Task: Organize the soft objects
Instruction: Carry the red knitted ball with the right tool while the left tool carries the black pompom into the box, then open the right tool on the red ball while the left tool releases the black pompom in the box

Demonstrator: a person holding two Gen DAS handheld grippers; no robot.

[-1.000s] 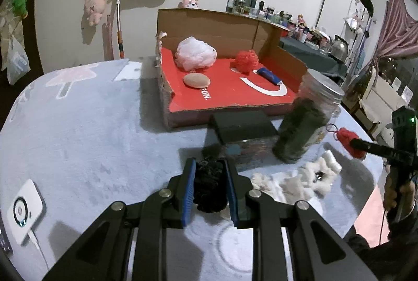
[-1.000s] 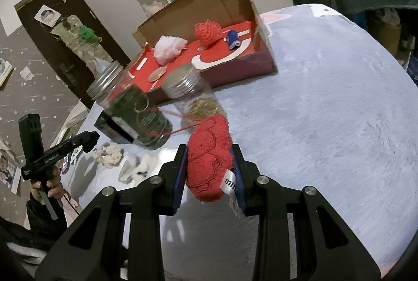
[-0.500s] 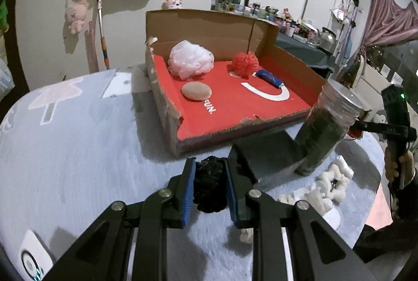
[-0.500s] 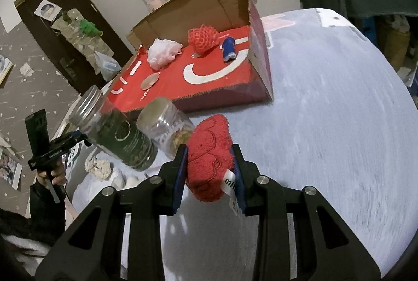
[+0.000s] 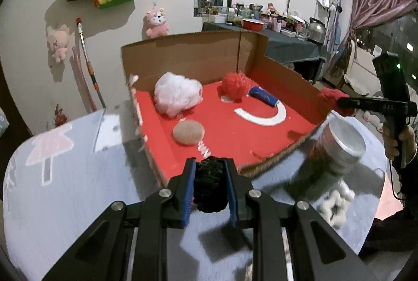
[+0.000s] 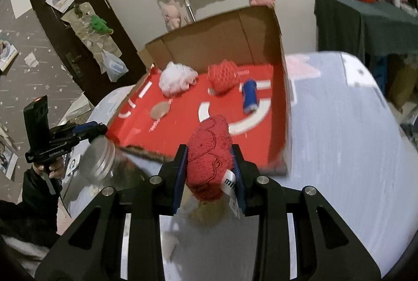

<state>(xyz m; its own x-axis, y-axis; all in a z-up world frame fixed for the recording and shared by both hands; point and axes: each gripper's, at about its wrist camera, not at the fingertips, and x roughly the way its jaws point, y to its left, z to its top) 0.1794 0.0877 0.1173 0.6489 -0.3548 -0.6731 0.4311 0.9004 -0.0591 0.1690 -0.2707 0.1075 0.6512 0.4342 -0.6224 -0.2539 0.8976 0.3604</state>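
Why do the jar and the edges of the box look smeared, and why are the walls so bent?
Left view: the jar is streaked by motion blur, while the black fluffy thing in the left gripper stays sharp. Right view: the box edge smears; the red towel is crisp. Both: fisheye lenses bend the walls.

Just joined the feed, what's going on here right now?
A person is sorting soft things into the red-floored cardboard box. The left tongs grip a black fuzzy ball; the right tongs grip a red towel roll. Both hang near the box's open front edge. A white puff, red puff, blue roll and tan pad already lie inside.
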